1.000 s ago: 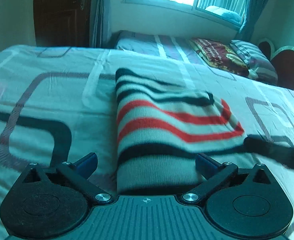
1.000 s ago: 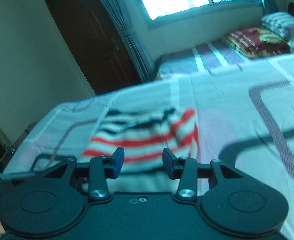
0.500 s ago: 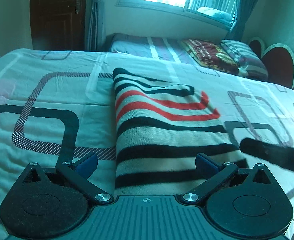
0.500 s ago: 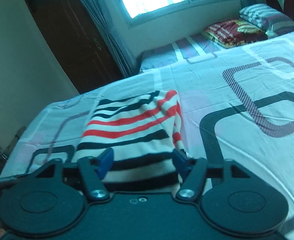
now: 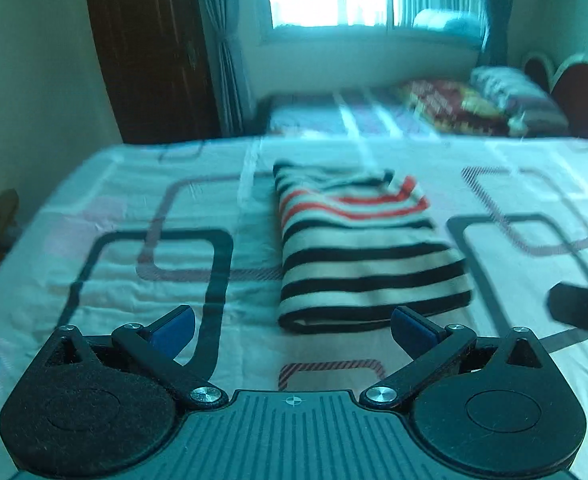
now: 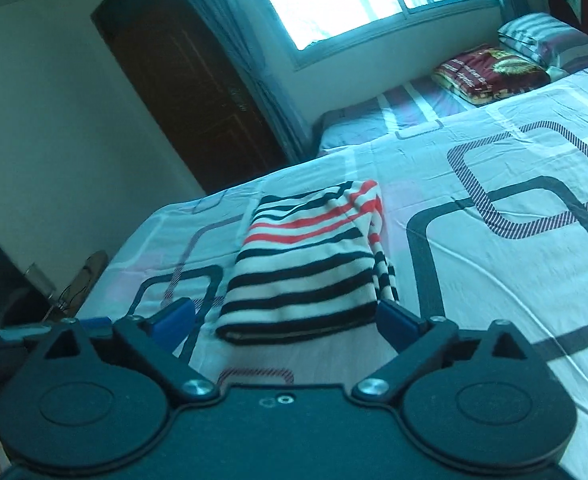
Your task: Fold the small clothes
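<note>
Lying folded on the bed [image 5: 126, 288]: one knitted garment with black, cream and red stripes [image 5: 358, 248], its near edge just ahead of both tongs | left tongs [image 5: 292, 326] spread wide, empty | right tongs [image 6: 286, 322] still opening, nothing between them | bare patterned sheet all around the garment

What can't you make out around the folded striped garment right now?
- Striped garment: far edge smeared by motion blur in the left wrist view.
- Its near-right corner: behind the right gripper's finger in the right wrist view.
- Dark bar: cut off by the left wrist view's right edge.
- Garment type: folded, unclear.
</note>
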A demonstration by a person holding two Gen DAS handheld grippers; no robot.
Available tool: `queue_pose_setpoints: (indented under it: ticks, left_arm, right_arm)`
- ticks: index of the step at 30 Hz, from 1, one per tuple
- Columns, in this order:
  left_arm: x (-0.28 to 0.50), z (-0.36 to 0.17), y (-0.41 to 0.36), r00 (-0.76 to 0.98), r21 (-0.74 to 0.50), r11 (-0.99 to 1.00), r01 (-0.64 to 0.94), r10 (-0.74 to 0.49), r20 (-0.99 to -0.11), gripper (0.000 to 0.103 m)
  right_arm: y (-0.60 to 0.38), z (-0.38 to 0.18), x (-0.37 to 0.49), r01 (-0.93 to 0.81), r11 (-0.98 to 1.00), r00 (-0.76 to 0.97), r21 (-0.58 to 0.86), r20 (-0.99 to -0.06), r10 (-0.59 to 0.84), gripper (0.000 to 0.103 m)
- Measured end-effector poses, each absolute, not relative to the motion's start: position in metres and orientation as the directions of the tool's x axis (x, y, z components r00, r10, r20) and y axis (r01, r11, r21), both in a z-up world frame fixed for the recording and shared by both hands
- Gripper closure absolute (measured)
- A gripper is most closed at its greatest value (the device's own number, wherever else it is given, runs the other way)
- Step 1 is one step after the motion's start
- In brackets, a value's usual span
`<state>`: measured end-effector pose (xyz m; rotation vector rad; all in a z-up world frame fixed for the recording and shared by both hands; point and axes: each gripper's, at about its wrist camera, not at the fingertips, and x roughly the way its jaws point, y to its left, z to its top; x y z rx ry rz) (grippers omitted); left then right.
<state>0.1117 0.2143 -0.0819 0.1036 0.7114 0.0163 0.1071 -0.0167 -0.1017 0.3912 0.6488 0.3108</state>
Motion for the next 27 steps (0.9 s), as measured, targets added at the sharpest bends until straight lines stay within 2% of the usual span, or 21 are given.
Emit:
queue_pose_setpoints:
  ticks: [6, 10, 16, 20, 27]
  left_arm:
    - [0.052, -0.056, 0.192, 0.782, 0.086, 0.996, 0.005, 0.05, -0.621, 0.0]
    - [0.018, -0.05, 0.184, 0.798, 0.009, 1.0, -0.02, 0.021, -0.602, 0.0]
    - [-0.014, -0.041, 0.165, 0.795, 0.136, 0.986, -0.101, 0.162, -0.585, 0.0]
    - [-0.032, -0.034, 0.167, 0.787, 0.067, 0.993, -0.094, 0.115, -0.606, 0.0]
    - [-0.061, -0.023, 0.16, 0.792, 0.052, 0.994, -0.092, 0.105, -0.601, 0.0]
  right_arm:
    - [-0.033, -0.093, 0.067, -0.203, 0.869, 0.746, 0.451, -0.504, 0.435, 0.006]
    - [-0.041, -0.081, 0.039, -0.215, 0.875, 0.756, 0.434, -0.493, 0.43, 0.003]
    - [-0.042, -0.056, 0.003, -0.206, 0.914, 0.777, 0.349, -0.51, 0.37, 0.001]
    - [-0.035, -0.041, -0.02, -0.218, 0.945, 0.809, 0.245, -0.497, 0.315, 0.001]
    - [-0.03, -0.031, -0.047, -0.155, 0.979, 0.855, 0.129, -0.479, 0.198, 0.001]
